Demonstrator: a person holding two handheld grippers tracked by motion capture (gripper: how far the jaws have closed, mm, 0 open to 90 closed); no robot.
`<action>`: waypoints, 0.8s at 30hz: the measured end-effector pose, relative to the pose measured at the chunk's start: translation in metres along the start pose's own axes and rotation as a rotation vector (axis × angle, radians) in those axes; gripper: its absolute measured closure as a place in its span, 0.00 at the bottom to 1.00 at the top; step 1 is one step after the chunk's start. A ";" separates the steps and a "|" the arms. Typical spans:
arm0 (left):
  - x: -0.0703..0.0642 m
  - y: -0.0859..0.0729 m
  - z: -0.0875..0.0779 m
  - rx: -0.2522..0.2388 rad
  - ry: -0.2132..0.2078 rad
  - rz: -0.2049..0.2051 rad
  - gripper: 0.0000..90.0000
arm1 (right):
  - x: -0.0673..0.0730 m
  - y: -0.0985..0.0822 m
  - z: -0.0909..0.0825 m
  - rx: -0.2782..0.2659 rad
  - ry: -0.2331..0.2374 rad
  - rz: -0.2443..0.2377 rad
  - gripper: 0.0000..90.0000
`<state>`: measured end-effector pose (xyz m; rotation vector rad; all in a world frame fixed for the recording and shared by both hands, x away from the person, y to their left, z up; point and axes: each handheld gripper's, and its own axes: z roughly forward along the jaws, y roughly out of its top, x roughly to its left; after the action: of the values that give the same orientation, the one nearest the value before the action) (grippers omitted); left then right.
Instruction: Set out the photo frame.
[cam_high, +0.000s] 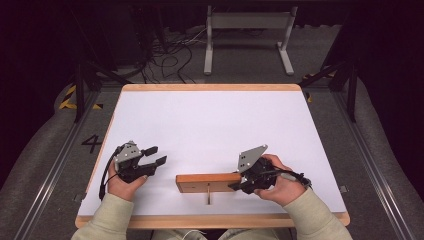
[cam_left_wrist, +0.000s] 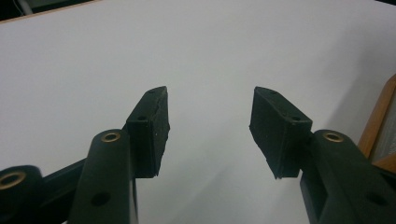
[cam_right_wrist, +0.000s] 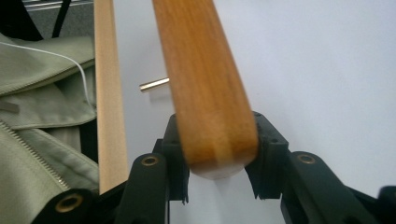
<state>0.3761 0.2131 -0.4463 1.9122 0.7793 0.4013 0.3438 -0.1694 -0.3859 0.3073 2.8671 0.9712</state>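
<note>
White surface (cam_high: 210, 125) with a wooden rim, seen from above, with a person's two forearms entering at the near edge. A wooden block (cam_high: 207, 182) lies close to the near edge, about midway along it, its long axis parallel to that edge. A small metal pin (cam_high: 208, 194) projects from the block's near face toward the person.

The right claw (cam_high: 239, 184) is at the block's right end. In the right gripper view the rounded end of the block (cam_right_wrist: 210, 107) sits between the two jaws, and both pads lie against its sides. The claw therefore appears closed on the block's end, at a moderate width set by the block's thickness. The pin (cam_right_wrist: 155, 84) shows at the block's side, next to the surface's pale wooden rim (cam_right_wrist: 108, 93).

The left claw (cam_high: 156, 156) rests near the left part of the near edge, well apart from the block. Its jaws stand wide with nothing between them; the left gripper view shows only bare white surface (cam_left_wrist: 201, 60) past the pads.

Progress, as judged: the grasp of the block by its right end looks made or just completed. The block still lies flat on the surface, so lifting, turning or carrying it remains. The left claw has not yet joined the work.
</note>
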 end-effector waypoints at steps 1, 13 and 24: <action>0.000 0.000 0.001 0.000 -0.002 0.001 0.53 | 0.001 -0.001 0.000 0.002 0.008 -0.001 0.70; 0.003 -0.002 0.008 0.021 -0.025 -0.014 0.55 | 0.016 -0.005 0.003 0.035 0.031 -0.035 0.54; 0.004 -0.001 0.013 0.027 -0.037 -0.020 0.55 | 0.014 -0.013 0.003 -0.003 0.047 0.043 0.36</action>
<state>0.3860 0.2076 -0.4531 1.9301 0.7824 0.3441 0.3285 -0.1749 -0.3965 0.3528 2.9124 1.0024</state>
